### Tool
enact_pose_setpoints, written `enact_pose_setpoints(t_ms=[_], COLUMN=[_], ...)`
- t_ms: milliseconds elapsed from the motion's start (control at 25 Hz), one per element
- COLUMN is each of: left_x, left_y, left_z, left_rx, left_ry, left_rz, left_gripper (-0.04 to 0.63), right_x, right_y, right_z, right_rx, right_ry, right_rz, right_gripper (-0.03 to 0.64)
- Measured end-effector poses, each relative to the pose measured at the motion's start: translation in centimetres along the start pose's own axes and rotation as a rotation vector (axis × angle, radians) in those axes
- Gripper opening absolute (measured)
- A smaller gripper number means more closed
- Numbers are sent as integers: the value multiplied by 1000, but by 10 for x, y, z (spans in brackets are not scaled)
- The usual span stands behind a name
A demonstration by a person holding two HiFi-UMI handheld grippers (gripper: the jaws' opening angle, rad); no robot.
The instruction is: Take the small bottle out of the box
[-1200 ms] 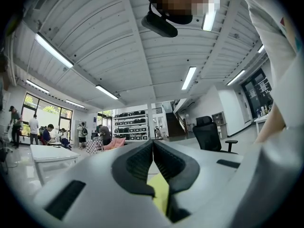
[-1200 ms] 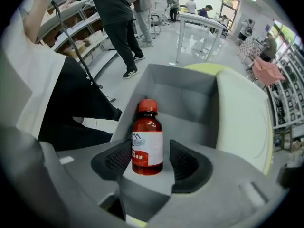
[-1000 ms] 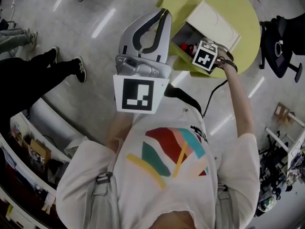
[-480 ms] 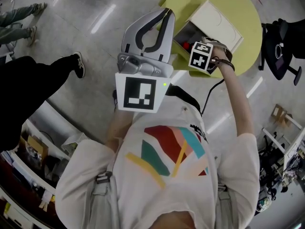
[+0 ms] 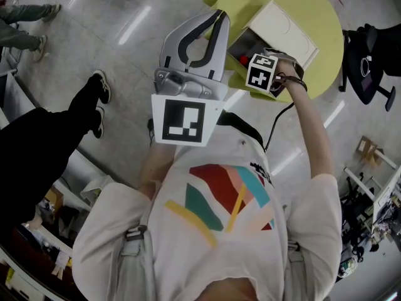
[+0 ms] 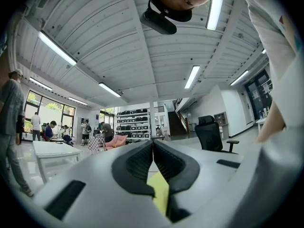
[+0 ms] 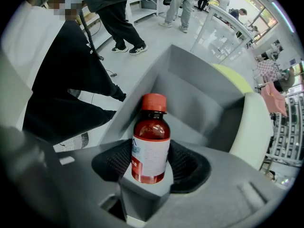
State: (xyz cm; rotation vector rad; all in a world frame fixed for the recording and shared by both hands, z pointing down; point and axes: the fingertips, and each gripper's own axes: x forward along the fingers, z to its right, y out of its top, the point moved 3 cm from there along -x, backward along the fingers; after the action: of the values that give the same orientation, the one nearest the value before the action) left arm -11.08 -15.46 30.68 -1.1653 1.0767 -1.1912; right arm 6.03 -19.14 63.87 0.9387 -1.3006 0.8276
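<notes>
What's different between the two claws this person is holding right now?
The left claw is shut on nothing; the right claw is shut on a small brown bottle with a red cap. The left claw is held back near the person's body; the right claw reaches out to the open box on the yellow table. Both have grey jaws with dark ribbed pads.

Glossy grey floor (image 5: pixel 125 55), ceiling striplights (image 6: pixel 57 49), office chair (image 6: pixel 211 134)
</notes>
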Motion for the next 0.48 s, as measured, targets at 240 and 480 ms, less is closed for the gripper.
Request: enact_pose_setpoints(t_ms=[240, 480], left_x=[4, 2], left_y=[0, -3], left_z=[0, -3], left_rx=[-2, -24], left_ry=[-5, 6], left_rz=[4, 7], left_gripper=[17, 17], right_x=[0, -4], right_y=[0, -1], right_z=[3, 3], right_rx=[11, 50], right_ry=[3, -26], right_rz=[2, 59], right_gripper=[219, 215])
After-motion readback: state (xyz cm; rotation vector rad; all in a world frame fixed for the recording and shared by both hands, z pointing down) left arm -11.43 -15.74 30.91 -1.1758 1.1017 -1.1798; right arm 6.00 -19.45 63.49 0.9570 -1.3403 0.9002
